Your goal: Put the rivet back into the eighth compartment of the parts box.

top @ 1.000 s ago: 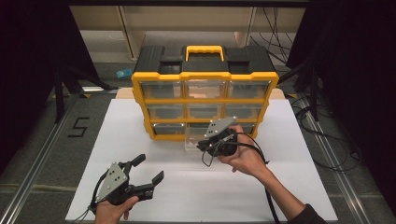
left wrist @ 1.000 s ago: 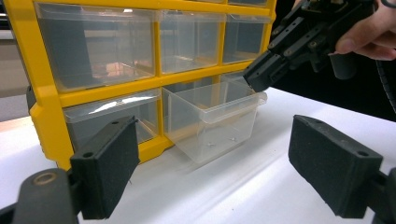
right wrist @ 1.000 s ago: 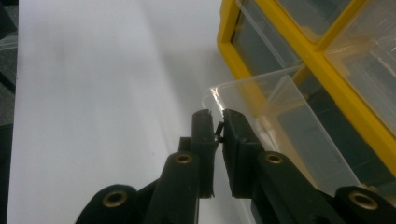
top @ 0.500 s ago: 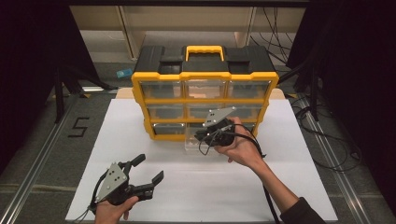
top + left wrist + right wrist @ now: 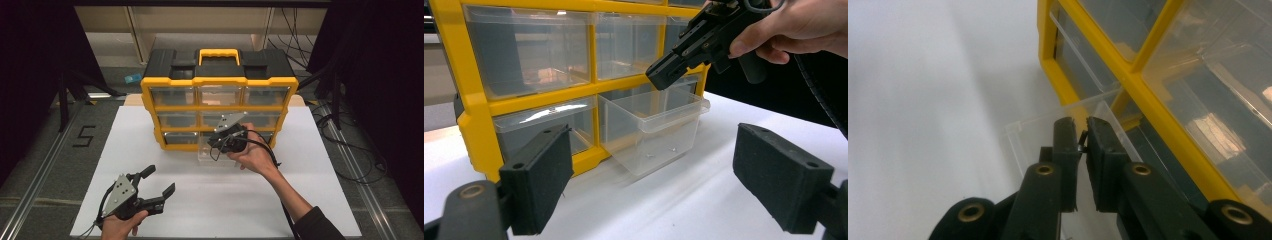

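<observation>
Landmark: yellow organizer (image 5: 219, 97) at the back of the white table (image 5: 310, 200).

Left claw (image 5: 159, 186): well in front of the organizer, off its left front corner, low over the table. Jaws spread wide, nothing between them. In the left gripper view the two pads (image 5: 538, 177) frame the organizer's lower rows.

Clear drawer (image 5: 212, 152): bottom row, middle slot of the organizer, pulled partway out toward the person, front end over the table. In the left gripper view a couple of tiny items lie on its floor, too small to identify (image 5: 659, 152).

Right claw (image 5: 216, 143): directly at the organizer's bottom-middle slot, above the pulled-out drawer. Jaws nearly pressed together; the right gripper view shows something small and dark pinched between the tips (image 5: 1081, 141), can't tell what. Right hand (image 5: 255, 155) sits just in front of the organizer, right of the drawer.
</observation>
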The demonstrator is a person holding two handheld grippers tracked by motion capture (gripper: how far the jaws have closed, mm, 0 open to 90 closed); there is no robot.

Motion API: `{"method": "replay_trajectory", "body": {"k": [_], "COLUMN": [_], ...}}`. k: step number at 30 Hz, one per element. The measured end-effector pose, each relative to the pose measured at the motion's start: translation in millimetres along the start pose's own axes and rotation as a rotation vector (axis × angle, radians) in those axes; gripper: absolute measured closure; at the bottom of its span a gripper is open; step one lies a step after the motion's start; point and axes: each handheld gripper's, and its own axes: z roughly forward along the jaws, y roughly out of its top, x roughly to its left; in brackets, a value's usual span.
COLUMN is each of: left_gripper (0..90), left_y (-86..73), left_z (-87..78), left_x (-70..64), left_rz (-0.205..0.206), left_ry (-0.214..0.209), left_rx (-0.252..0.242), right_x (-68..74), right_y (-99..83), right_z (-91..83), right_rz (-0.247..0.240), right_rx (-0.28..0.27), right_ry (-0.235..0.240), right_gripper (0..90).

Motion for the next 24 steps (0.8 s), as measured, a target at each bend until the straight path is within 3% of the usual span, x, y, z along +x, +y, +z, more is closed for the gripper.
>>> {"method": "replay_trajectory", "body": {"k": [14, 17, 19, 22, 24], "left_gripper": [16.2, 16.2, 16.2, 16.2, 16.2], "left_y": [0.0, -0.2, 0.1, 0.2, 0.0], "left_z": [-0.4, -0.6, 1.0, -0.7, 0.7], "left_x": [0.0, 0.0, 1.6, 0.6, 0.8], "left_rz": [0.002, 0.003, 0.016, 0.012, 0.007], "left_ry": [0.002, 0.002, -0.015, 0.002, -0.011], "left_rx": [0.006, 0.008, -0.011, 0.008, -0.01], "right_x": [-4.3, -4.9, -2.6, -1.8, -2.0], "right_y": [-3.3, -4.0, -3.2, -1.9, -1.6], "right_z": [13.1, 14.1, 11.5, 7.3, 2.8], "right_rz": [0.017, 0.008, 0.03, 0.015, 0.011], "right_rx": [0.024, 0.019, 0.03, 0.0, -0.009], "right_ry": [0.003, 0.006, -0.001, -0.016, -0.022], "right_gripper": [81.6, 75.7, 67.9, 58.1, 51.2]}}
